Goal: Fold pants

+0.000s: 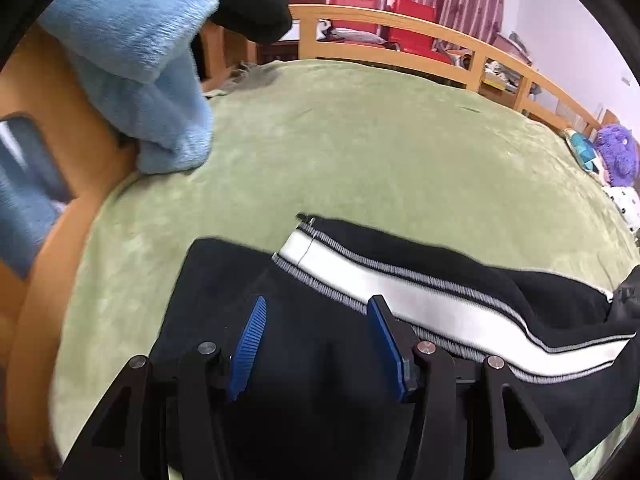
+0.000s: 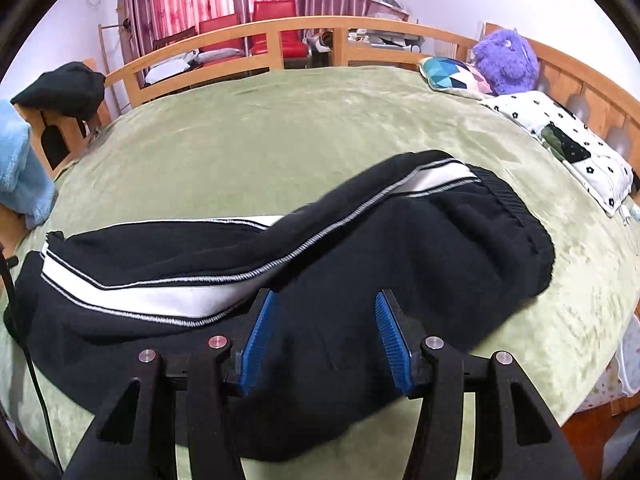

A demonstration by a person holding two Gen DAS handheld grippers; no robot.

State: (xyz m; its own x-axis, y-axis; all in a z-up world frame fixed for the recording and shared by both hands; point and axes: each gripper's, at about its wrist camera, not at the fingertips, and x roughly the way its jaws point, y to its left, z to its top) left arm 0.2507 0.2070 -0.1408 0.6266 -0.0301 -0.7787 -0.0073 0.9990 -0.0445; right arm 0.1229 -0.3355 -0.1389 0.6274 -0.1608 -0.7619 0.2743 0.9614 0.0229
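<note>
Black pants (image 2: 400, 248) with a white side stripe edged in grey lie across a green blanket (image 2: 280, 132) on a bed, legs stacked, waistband at the right. In the left wrist view the pants (image 1: 304, 340) show their leg-cuff end. My left gripper (image 1: 318, 306) is open, its blue pads over the black cloth near the cuffs, nothing between them. My right gripper (image 2: 326, 300) is open above the upper part of the pants, below the stripe, holding nothing.
A light blue fluffy garment (image 1: 140, 60) and a black garment (image 2: 64, 88) hang on the wooden footboard at left. A wooden rail (image 2: 280, 32) runs behind the bed. A purple plush toy (image 2: 506, 60), patterned cushion (image 2: 452, 74) and spotted pillow (image 2: 560, 140) lie at right.
</note>
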